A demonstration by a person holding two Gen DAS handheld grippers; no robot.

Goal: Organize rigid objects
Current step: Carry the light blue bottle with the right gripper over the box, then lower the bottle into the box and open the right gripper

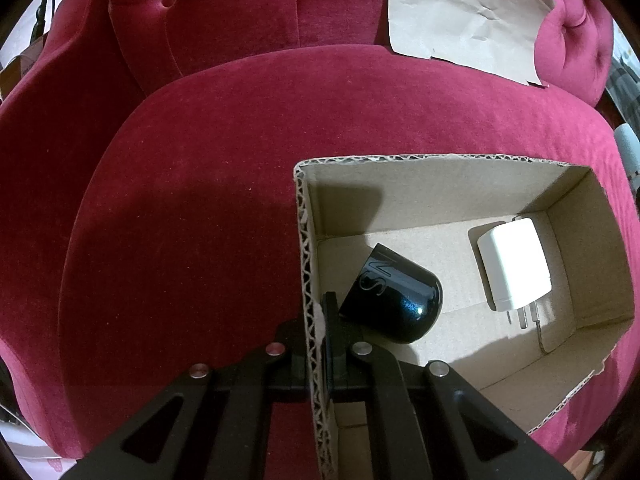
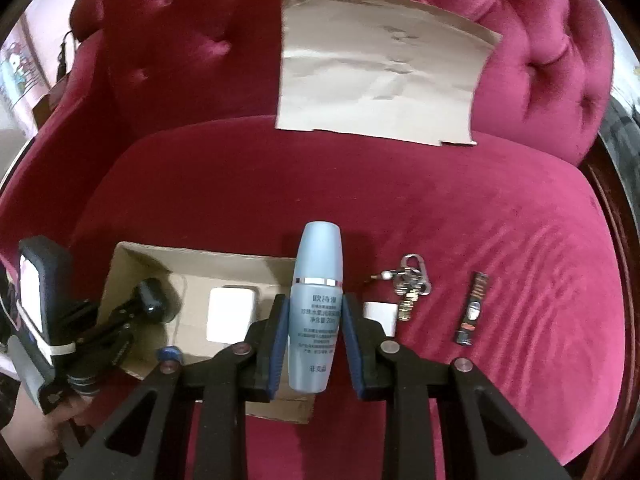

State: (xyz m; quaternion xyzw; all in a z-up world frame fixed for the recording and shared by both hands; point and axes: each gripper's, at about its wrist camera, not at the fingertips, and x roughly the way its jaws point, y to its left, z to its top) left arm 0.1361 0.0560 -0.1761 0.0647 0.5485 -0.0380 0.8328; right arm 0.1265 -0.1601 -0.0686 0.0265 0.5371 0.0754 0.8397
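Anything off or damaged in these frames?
The box has ragged, torn edges, and the left gripper is clamped on its wall. The black cap lies tipped inside, by the charger. Nothing spilled.

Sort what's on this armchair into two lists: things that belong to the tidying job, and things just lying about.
Part of the job:
cardboard box, wall pinched by left gripper
black cap and white charger, inside the box
blue bottle, held by right gripper
keys
small dark tube

Lying about:
brown paper sheet
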